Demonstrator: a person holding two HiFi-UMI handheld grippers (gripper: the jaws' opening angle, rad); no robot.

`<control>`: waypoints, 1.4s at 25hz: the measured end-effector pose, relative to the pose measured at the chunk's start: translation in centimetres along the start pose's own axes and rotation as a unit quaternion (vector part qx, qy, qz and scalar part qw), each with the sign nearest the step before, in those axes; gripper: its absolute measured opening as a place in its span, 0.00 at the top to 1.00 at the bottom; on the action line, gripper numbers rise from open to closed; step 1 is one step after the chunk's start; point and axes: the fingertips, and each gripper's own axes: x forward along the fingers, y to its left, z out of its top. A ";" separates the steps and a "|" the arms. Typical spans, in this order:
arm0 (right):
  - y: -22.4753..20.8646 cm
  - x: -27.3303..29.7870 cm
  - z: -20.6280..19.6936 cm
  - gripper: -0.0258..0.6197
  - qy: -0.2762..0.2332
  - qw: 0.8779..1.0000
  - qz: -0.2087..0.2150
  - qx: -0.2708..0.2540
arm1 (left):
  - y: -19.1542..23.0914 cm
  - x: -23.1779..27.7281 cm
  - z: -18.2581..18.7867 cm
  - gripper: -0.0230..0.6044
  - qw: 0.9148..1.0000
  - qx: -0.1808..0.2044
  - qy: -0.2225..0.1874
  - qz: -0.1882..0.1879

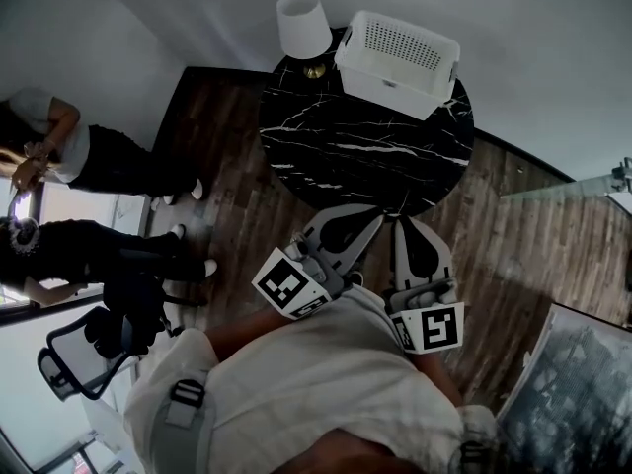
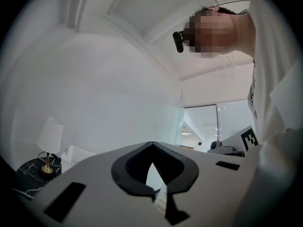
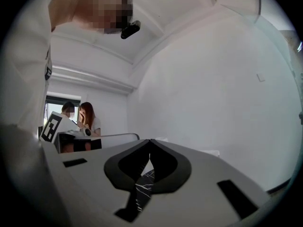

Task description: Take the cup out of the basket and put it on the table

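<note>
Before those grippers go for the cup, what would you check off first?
1. Basket on the table: ok, at the far edge beside the lamp.
2. Cup in the basket: cannot tell, none shows in any view.
3. Left gripper empty: ok, jaws together, nothing between.
4. Right gripper empty: ok, jaws together, nothing between.
5. Jaws open to grasp: not ok, both shut.
6. Grippers at the basket: not ok, both at the table's near edge.

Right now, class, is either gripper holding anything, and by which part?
Nothing is held: the left gripper and the right gripper each have fingers closed together with nothing between them. The basket stands untouched on the table.
</note>
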 end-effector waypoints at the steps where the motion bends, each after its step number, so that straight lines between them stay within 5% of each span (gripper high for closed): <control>1: -0.1 1.4 0.1 0.95 0.002 1.000 0.002 -0.003 | 1.4 0.3 0.5 0.95 1.000 -0.001 -0.004 0.003; 10: -0.2 13.2 1.2 0.95 0.009 0.999 0.020 -0.026 | 13.5 1.9 4.8 0.95 0.999 0.004 -0.022 0.026; 17: -0.6 17.9 0.7 0.95 0.015 0.999 0.018 -0.027 | 18.3 2.6 5.2 0.95 1.000 0.000 -0.011 0.026; 35: -8.3 14.0 2.9 0.95 -0.023 0.999 -0.027 -0.025 | 13.9 9.3 3.7 0.95 1.000 0.018 0.009 -0.002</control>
